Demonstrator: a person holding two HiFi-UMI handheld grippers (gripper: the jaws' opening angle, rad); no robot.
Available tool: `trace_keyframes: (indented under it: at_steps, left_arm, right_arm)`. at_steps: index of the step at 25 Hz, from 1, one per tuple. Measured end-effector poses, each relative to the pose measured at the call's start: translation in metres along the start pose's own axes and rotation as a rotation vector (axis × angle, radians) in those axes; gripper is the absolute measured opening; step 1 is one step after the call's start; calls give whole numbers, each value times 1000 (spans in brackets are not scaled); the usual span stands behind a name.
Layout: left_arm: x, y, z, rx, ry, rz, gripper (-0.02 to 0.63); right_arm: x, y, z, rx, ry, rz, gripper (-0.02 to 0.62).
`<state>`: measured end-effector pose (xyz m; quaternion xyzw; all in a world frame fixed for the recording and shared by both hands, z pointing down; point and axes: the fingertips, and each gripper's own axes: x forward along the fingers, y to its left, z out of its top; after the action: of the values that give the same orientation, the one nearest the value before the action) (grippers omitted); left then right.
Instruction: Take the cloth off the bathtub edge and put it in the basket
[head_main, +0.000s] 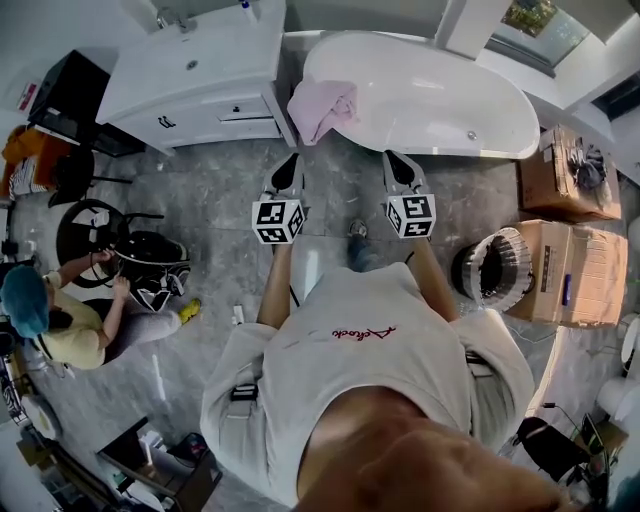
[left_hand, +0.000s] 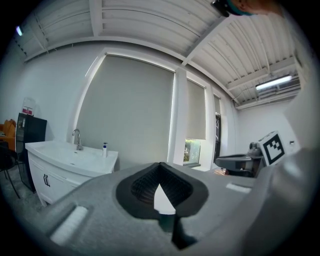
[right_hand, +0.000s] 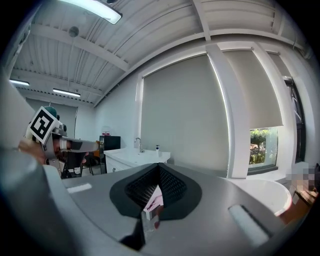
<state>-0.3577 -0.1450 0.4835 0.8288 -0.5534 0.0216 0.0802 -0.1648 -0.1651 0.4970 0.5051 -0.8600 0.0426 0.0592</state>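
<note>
Both jaws are seen clenched, with nothing grasped: the left gripper and the right gripper are held side by side and pointed at the bathtub. The pink cloth is draped over the tub edge at its left end, just beside the cabinet. The basket is placed on the floor at the right, next to the boxes, well apart from the cloth.

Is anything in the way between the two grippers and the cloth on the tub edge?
Nothing visible. Only bare floor lies between the left gripper, the right gripper and the pink cloth draped over the bathtub rim. Both grippers are shut and empty.
</note>
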Motion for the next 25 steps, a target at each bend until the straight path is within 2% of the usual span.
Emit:
trace_keyframes:
  at_steps: [17, 25]
  left_arm:
    - [154, 35, 32, 7, 16, 36, 0]
    - [202, 37, 38, 12, 23, 37, 0]
  right_arm:
    - [131, -95, 21, 8, 14, 46, 6]
    - [160, -128, 22, 13, 20, 53, 6]
